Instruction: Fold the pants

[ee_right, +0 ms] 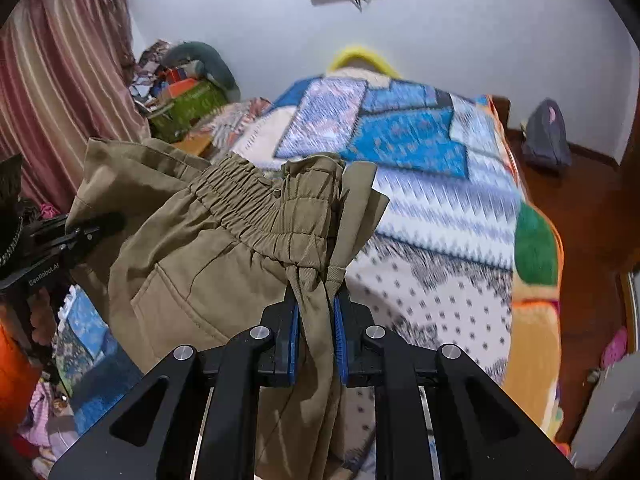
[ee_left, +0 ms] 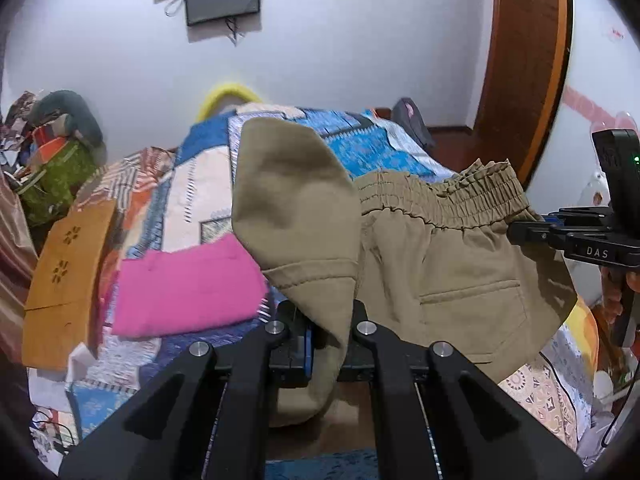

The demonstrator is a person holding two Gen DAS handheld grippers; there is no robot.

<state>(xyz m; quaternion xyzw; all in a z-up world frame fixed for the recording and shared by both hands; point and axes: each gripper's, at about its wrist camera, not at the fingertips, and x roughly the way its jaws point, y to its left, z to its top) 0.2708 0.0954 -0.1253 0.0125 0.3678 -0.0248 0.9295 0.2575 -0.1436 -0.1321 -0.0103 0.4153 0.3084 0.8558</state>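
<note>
Khaki pants [ee_left: 440, 264] with an elastic waistband [ee_left: 448, 200] hang in the air above the bed, held between both grippers. My left gripper [ee_left: 324, 320] is shut on a bunched fold of the pants, which rises over its fingers. My right gripper [ee_right: 316, 308] is shut on the waistband end [ee_right: 312, 208], cloth pinched between its blue pads [ee_right: 294, 332]. The right gripper also shows at the right of the left wrist view [ee_left: 520, 232], and the left gripper at the left of the right wrist view [ee_right: 100, 224].
A bed with a patchwork quilt [ee_right: 420, 184] lies below. A folded pink garment [ee_left: 188, 288] and an orange-brown garment [ee_left: 64, 284] lie on it at left. Clutter and a green box [ee_right: 188, 108] stand by the curtain [ee_right: 60, 92]. A wooden door [ee_left: 524, 60] is at right.
</note>
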